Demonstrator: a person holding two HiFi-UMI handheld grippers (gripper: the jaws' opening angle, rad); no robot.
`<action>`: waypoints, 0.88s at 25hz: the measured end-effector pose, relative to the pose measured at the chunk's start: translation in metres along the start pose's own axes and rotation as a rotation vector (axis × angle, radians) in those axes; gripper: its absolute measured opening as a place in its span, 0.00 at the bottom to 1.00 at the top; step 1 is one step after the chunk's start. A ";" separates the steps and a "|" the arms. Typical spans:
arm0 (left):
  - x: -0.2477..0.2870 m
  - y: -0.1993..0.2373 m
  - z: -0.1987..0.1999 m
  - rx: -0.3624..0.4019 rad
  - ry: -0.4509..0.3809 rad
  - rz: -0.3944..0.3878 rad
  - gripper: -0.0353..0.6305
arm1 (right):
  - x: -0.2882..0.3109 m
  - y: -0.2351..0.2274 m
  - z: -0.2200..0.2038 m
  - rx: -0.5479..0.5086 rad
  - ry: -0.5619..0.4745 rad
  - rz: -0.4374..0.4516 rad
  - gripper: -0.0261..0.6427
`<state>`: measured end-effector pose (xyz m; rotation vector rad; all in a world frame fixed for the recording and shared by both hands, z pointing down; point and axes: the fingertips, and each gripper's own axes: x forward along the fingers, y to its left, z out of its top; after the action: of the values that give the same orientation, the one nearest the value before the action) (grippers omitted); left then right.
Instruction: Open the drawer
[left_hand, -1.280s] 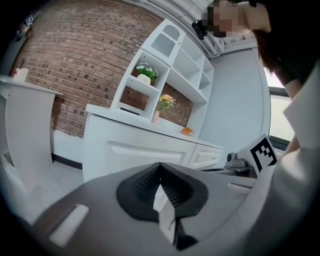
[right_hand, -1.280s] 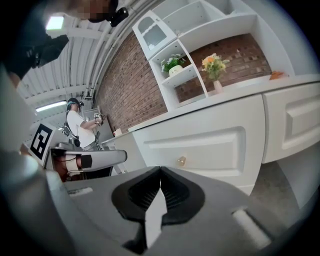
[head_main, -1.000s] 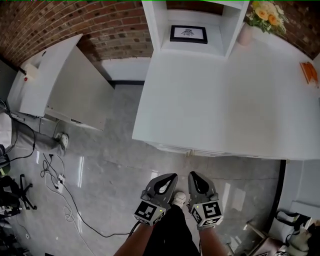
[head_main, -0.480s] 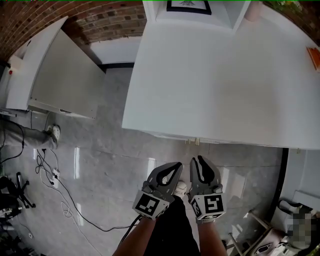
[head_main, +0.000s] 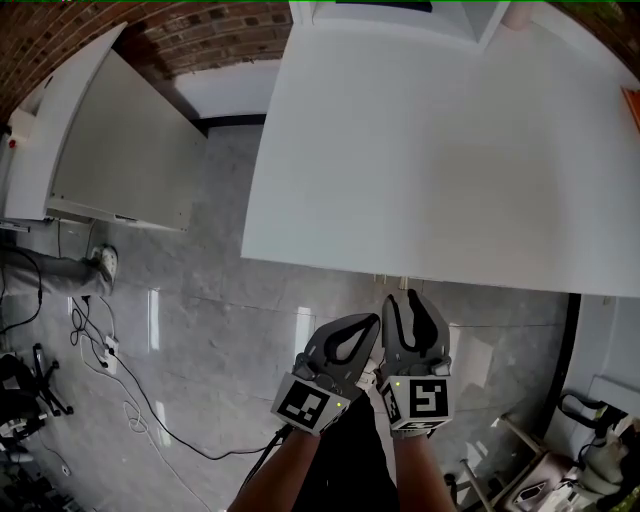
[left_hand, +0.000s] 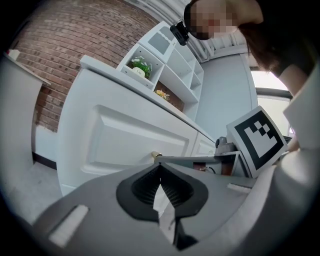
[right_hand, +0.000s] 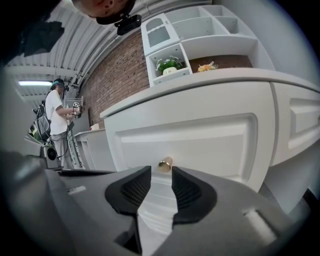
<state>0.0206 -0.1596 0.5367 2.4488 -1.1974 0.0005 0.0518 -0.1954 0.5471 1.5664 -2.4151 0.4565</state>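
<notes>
Both tongs have shifted away from the person toward the near edge of the white surface (head_main: 430, 150) since a second ago. The right tongs (right_hand: 161, 171), clenched then, are opening. The brass knob (right_hand: 165, 163) sits just beyond their tips, in line with the gap, and no pad touches it. The left tongs (left_hand: 160, 163), just to the left, are clenched on nothing. The drawer (right_hand: 200, 142) is closed, its white panelled front set under the surface's near edge, above the grey floor (head_main: 220, 340).

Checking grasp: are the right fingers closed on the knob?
No: the right fingers are opening, empty, with the knob just beyond their tips.
</notes>
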 end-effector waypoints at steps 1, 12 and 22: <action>0.001 0.001 0.001 -0.005 -0.004 0.000 0.06 | 0.002 0.000 0.001 0.004 -0.005 -0.007 0.22; 0.005 0.008 0.012 -0.047 -0.064 0.003 0.06 | 0.019 -0.009 0.012 0.054 -0.031 -0.102 0.22; 0.009 0.016 0.016 -0.053 -0.061 -0.026 0.06 | 0.022 -0.010 0.009 0.054 -0.016 -0.164 0.20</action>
<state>0.0110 -0.1806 0.5298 2.4337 -1.1757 -0.1123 0.0519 -0.2211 0.5477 1.7805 -2.2793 0.4824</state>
